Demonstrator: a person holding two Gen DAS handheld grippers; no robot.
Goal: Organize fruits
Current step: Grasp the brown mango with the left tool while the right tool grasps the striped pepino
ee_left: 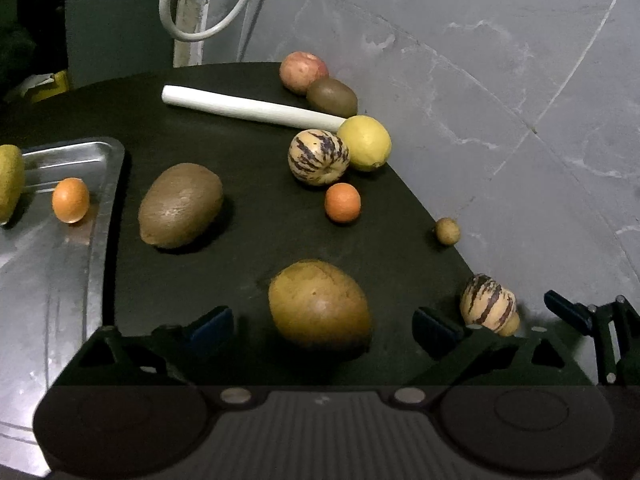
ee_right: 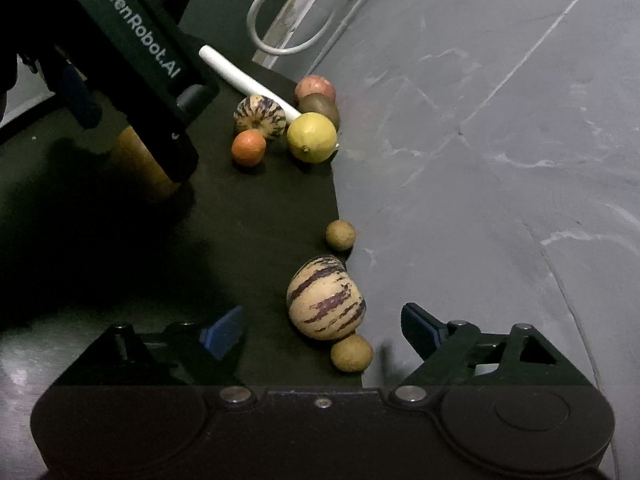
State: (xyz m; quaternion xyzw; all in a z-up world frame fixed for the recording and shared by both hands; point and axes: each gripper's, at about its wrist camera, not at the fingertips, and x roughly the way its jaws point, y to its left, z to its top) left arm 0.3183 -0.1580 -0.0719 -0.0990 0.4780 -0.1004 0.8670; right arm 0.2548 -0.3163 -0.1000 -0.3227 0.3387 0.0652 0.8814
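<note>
Left gripper [ee_left: 322, 322] jaws spread wide, nothing held; a tan oval fruit [ee_left: 319, 304] sits on the mat between the fingers, gaps on both sides. Right gripper [ee_right: 322, 330] also spread wide and holding nothing, with a striped melon [ee_right: 326, 298] between its fingers and a small brown round fruit [ee_right: 351, 353] touching the melon's near side.

Edges: black mat [ee_left: 248, 216] has a curved right edge over grey marbled floor [ee_left: 500, 100]. The striped melon and its small neighbour sit right at that edge. Another small brown ball [ee_left: 447, 231] rests on the rim further along. Lemon [ee_left: 364, 143] is also at the edge, touching a second striped melon [ee_left: 318, 157].

Open room: bare mat in the middle, between the kiwi [ee_left: 181, 205] and the small orange [ee_left: 342, 202]. Kiwi lies near the tray's rim, not touching it.

Far cluster: reddish apple [ee_left: 303, 71] touching a second kiwi [ee_left: 332, 97], and a white tube [ee_left: 252, 107] lying across the mat with its end at the lemon.

Metal tray [ee_left: 108, 168] at left holds an orange [ee_left: 70, 200] and a yellowish fruit [ee_left: 10, 182] cut off by the frame.

Background: white cable loop [ee_left: 208, 4] hanging by a scuffed white post.
</note>
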